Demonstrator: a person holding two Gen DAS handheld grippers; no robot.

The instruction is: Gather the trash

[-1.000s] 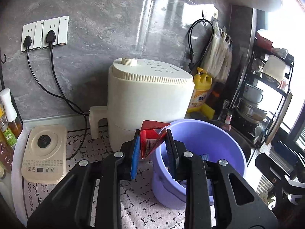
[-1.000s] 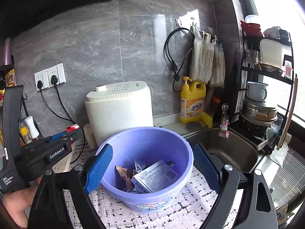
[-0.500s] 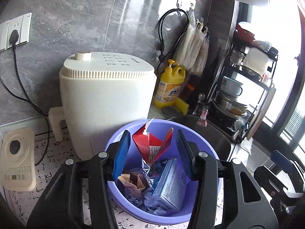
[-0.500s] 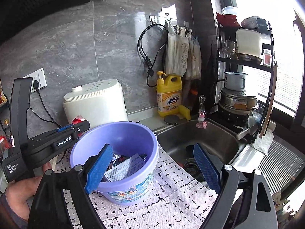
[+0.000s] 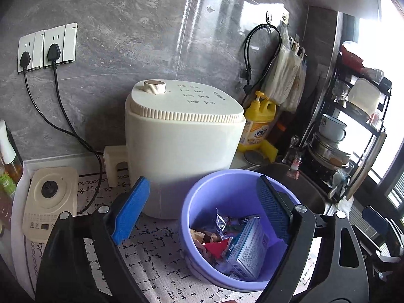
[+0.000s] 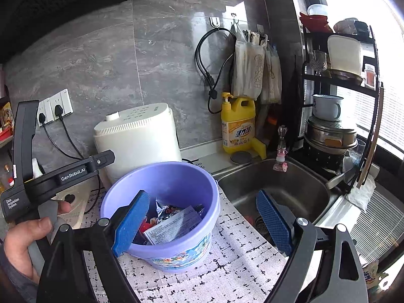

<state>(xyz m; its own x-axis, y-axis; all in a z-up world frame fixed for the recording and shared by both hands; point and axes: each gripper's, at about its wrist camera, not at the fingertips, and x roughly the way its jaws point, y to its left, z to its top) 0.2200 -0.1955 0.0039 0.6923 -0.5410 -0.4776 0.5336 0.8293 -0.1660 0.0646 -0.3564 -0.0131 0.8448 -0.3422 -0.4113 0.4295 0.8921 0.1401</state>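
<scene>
A purple plastic basin (image 5: 197, 202) (image 6: 176, 176) stands on the patterned counter mat and holds trash: a red wrapper (image 5: 216, 247), a blue-white carton (image 5: 248, 250) (image 6: 174, 224), foil and paper scraps. My left gripper (image 5: 202, 212) is open and empty, its right finger over the basin, its left finger in front of the cream appliance. My right gripper (image 6: 202, 222) is open and empty, spread over the basin's right side and the sink. The left gripper's body (image 6: 63, 174) shows at the left in the right wrist view.
A cream appliance (image 5: 181, 146) stands behind the basin. A yellow detergent bottle (image 6: 237, 126) and steel sink (image 6: 277, 189) are to the right, with a dish rack (image 6: 341, 101) beyond. A small cream device (image 5: 49, 202) and plugged cords (image 5: 63, 126) are at left.
My left gripper has opened and the red wrapper has dropped into the basin. The left gripper has pulled back and up. The right gripper has shifted slightly.
</scene>
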